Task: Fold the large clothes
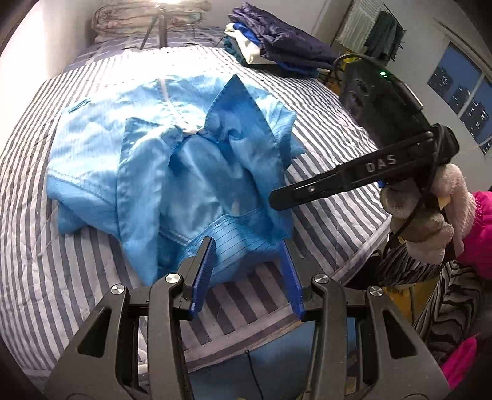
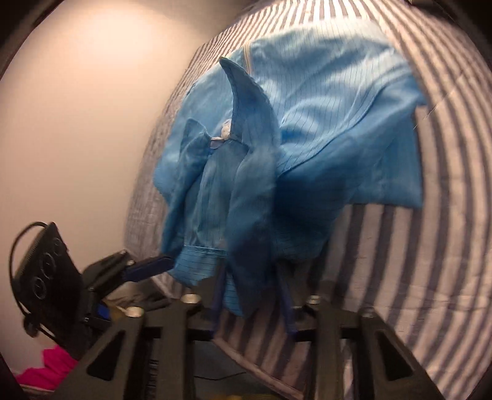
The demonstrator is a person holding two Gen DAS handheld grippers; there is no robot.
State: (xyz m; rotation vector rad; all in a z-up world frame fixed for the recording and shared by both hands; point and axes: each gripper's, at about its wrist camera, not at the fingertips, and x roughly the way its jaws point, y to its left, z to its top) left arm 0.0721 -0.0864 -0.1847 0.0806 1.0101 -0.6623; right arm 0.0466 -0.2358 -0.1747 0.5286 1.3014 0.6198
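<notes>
A light blue jacket (image 1: 153, 138) lies crumpled on the striped bed (image 1: 46, 261), its collar standing up in the middle. My left gripper (image 1: 246, 246) is open at the jacket's near hem, and a cuff edge lies between its blue fingers without being pressed. My right gripper (image 1: 273, 200) reaches in from the right, tip against the jacket's raised fold. In the right wrist view the jacket (image 2: 338, 123) drapes over my right gripper (image 2: 249, 274). Its fingers stand apart with bunched cloth between them and the tips are hidden. The left gripper's blue finger (image 2: 150, 266) touches the cuff.
A pile of folded dark blue and white clothes (image 1: 276, 43) sits at the bed's far right corner. A rolled quilt (image 1: 138, 15) and a tripod (image 1: 160, 27) stand at the head. Right of the bed are a hand (image 1: 415, 215), pink fabric (image 1: 479, 230) and a window (image 1: 461, 92).
</notes>
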